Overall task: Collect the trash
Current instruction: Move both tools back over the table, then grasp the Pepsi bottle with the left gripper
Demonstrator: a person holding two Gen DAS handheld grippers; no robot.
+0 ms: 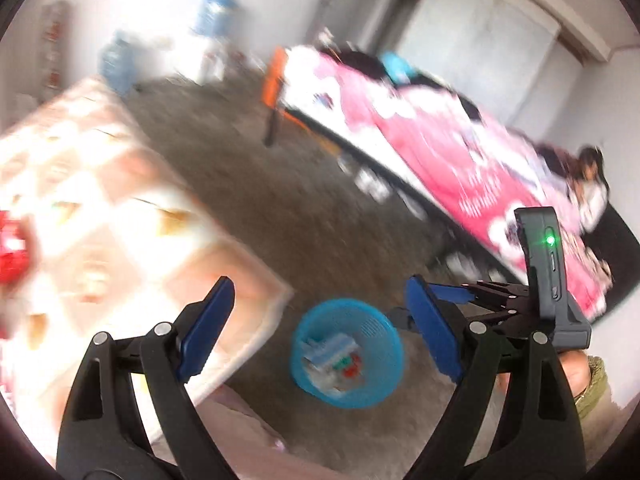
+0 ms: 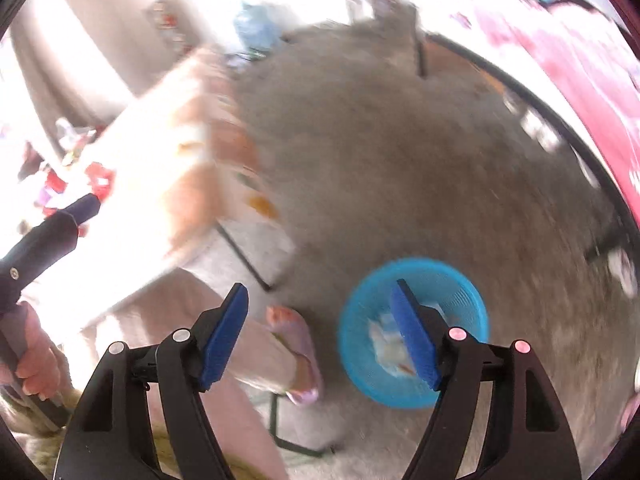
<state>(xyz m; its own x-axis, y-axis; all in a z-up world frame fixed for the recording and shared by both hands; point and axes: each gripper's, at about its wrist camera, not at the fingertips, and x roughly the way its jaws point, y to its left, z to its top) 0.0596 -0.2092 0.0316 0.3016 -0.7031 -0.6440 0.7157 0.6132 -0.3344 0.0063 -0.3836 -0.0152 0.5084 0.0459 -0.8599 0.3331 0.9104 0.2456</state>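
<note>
Red wrappers (image 1: pixel 12 252) lie blurred at the far left edge of the surface (image 1: pixel 100 200), which wears a pale checked cloth in peach and white. Its near corner juts out over the brown floor (image 1: pixel 280 208). The left hand-held gripper (image 1: pixel 320 328) hangs above that corner with its blue pads spread wide and nothing between them. Just past the corner, on the floor, stands a blue basket (image 1: pixel 348 354) holding crumpled paper and small bits of wrapper (image 1: pixel 332 356). To the right of the basket the right hand-held gripper (image 1: pixel 448 300) shows from the side, a green light glowing on its black casing. Beyond it a bed (image 1: pixel 440 140) with a pink patterned cover runs along the right side of the room.

From the right wrist view, the left hand-held gripper (image 2: pixel 86 206) reaches in from the left edge toward the red wrappers (image 2: pixel 96 180) on the surface (image 2: pixel 160 168). A foot in a sandal (image 2: pixel 296 344) rests on the floor (image 2: pixel 400 160) just below the surface corner. The right hand-held gripper (image 2: pixel 320 336) is wide open and empty, its right pad in front of the blue basket (image 2: pixel 460 288) with trash (image 2: pixel 388 340) inside. Both views are smeared by motion blur.
</note>
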